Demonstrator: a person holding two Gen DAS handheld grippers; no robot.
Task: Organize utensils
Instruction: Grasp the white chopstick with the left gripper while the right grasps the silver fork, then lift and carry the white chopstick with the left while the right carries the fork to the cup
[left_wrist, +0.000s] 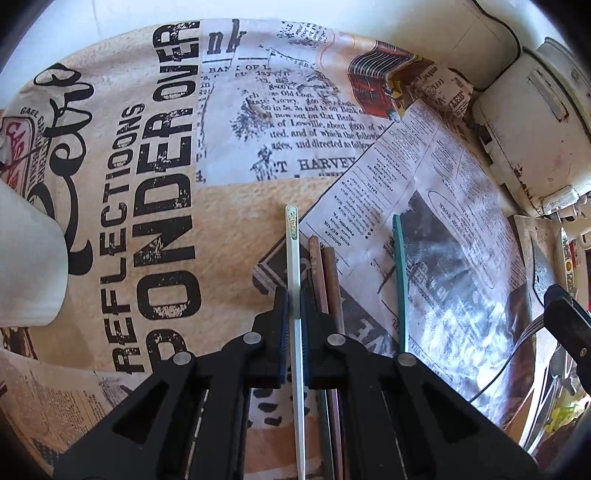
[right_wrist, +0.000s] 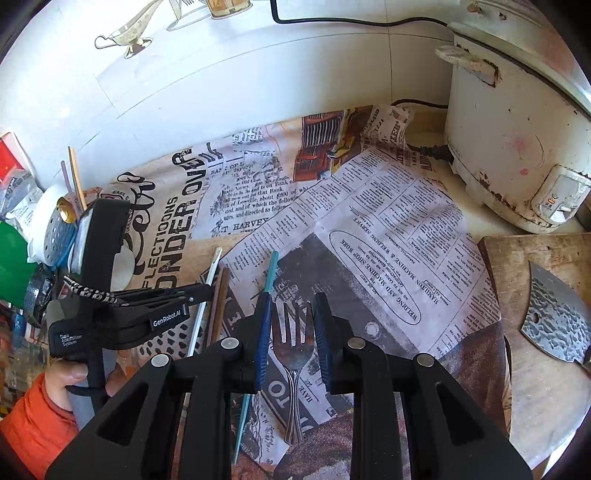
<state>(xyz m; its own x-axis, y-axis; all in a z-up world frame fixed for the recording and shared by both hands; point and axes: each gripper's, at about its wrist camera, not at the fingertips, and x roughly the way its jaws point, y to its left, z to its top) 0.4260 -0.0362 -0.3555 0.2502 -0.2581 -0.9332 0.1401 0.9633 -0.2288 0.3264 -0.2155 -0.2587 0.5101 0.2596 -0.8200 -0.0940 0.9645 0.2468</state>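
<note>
white chopstick (left_wrist: 294, 280) lies on the newsprint-patterned table cover (left_wrist: 229, 206), pointing away from the left wrist camera; the left gripper (left_wrist: 294, 306) is closed down onto it, blue pads pressing either side of its shaft — no gap visible. just beside it on the right lie two brown chopsticks (left_wrist: 325, 273), side by side and touching each other, partly under the gripper's right finger. further right, apart from these, a teal chopstick (left_wrist: 400, 280) lies on the dark printed patch of the cover. in the right wrist view a metal fork (right_wrist: 293, 354) sits between the fingers of the right gripper (right_wrist: 293, 306), tines pointing away from the camera, handle running back toward the lens; the jaws stand narrow, at about the width of the fork's head, and the pads seem to meet its edges, so it reads as gripped, though contact is hard to confirm. the teal chopstick passes just left of that gripper's left finger. at left in this view, a hand (right_wrist: 74, 376) with an orange sleeve (right_wrist: 33, 424) holds the left gripper's handle. outward: a white perforated holder (right_wrist: 53, 229) with a few sticks standing in it at far left, a worn white rice cooker (right_wrist: 517, 140) at the back right with its black cord (right_wrist: 428, 149), a wooden cutting board (right_wrist: 546, 391) at right with a hammered cleaver blade (right_wrist: 557, 317) lying on it.
</note>
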